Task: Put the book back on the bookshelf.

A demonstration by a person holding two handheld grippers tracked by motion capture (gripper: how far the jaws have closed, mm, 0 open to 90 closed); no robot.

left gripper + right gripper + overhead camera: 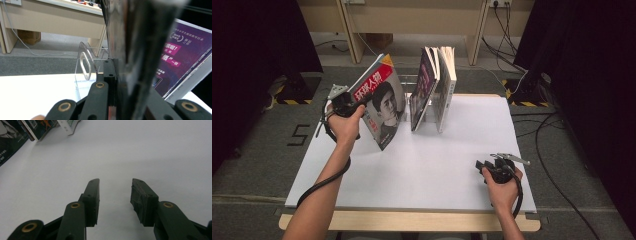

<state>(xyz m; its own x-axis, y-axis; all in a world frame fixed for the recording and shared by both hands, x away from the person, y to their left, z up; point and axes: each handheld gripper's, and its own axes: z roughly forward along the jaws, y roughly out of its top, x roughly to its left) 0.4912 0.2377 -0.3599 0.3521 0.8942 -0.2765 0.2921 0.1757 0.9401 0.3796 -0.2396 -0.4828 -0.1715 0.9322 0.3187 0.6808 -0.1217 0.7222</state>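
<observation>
A: What is seen on the large white rectangular tabletop [422,170], taken from the biggest thing down?

B: Two upright books with pale page edges [437,85] are seen leaning against each other in a clear acrylic book stand [85,62] near the far edge of the table. Just to their left, a glossy magazine with red lettering and a portrait on its cover [382,102] is held tilted, its lower corner close to the tabletop; whether it touches the surface cannot be told.

A: By what is the magazine gripped?

B: It is gripped at its left edge by the black two-jaw left gripper [346,104]. In the left gripper view the dark edge of the magazine is seen clamped between the jaws, which are drawn fully together on it.

A: And the purple page seen behind it?

B: A purple printed cover with white lettering [182,55] is seen past the magazine in that view, just beside it; it belongs to one of the standing books.

A: How is the other hand placed?

B: The black right gripper [486,167] is rested low near the right front of the table, well apart from the books. Its jaws are parted widely, with nothing between them but bare white surface.
</observation>
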